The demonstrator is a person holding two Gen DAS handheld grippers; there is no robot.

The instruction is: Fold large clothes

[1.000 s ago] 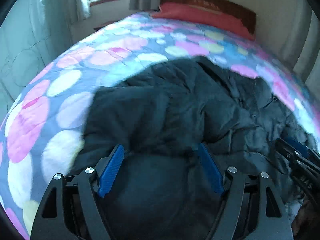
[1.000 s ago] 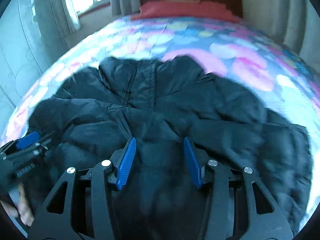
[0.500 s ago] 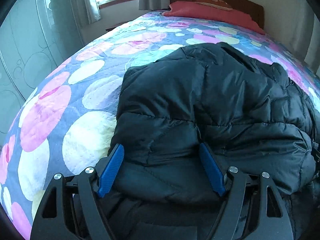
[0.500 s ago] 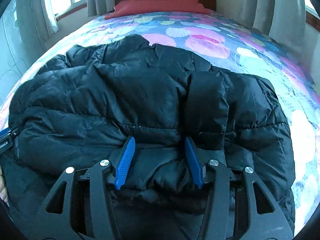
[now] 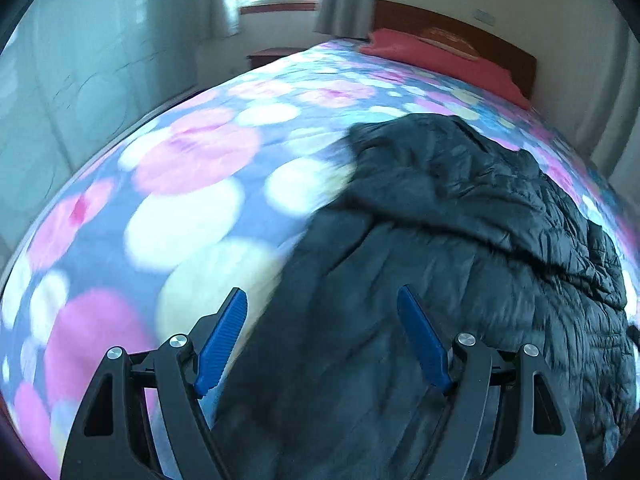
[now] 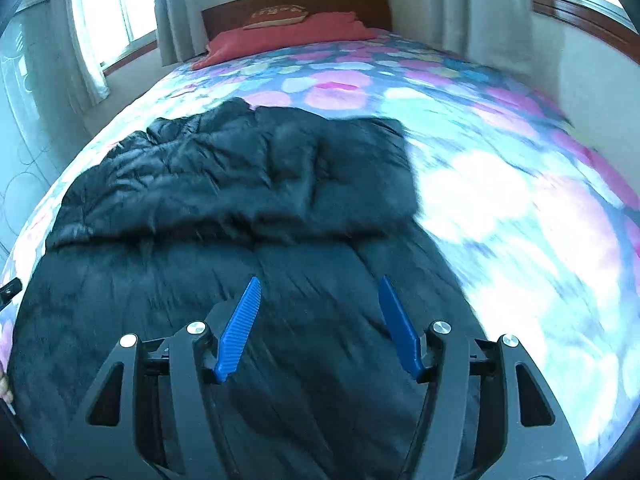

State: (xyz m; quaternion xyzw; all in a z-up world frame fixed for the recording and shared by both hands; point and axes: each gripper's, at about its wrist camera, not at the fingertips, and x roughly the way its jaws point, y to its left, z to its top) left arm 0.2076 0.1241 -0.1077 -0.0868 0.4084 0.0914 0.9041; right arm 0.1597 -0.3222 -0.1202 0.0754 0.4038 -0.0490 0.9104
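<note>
A black puffer jacket (image 5: 460, 220) lies on the bed, one part doubled over the other in a thick fold (image 6: 240, 184). My left gripper (image 5: 320, 292) hovers over the jacket's left edge, jaws wide apart, its left finger above the bedspread and no cloth between the pads. My right gripper (image 6: 320, 280) hangs over the jacket's near right part; its jaws are opening and nothing is pinched between them. A bit of the left gripper (image 6: 8, 288) and a hand (image 6: 4, 388) show at the left rim of the right wrist view.
The bedspread (image 5: 180, 200), with pink, white and blue dots, covers the bed around the jacket (image 6: 500, 200). A red pillow (image 6: 288, 36) lies against the wooden headboard (image 6: 360, 0). Curtained windows and walls stand close on both sides.
Both grippers, which had the jacket's doubled edge between their fingers, have let it drop and drawn back and apart. The right jaws have widened. The folded layer now lies flat.
</note>
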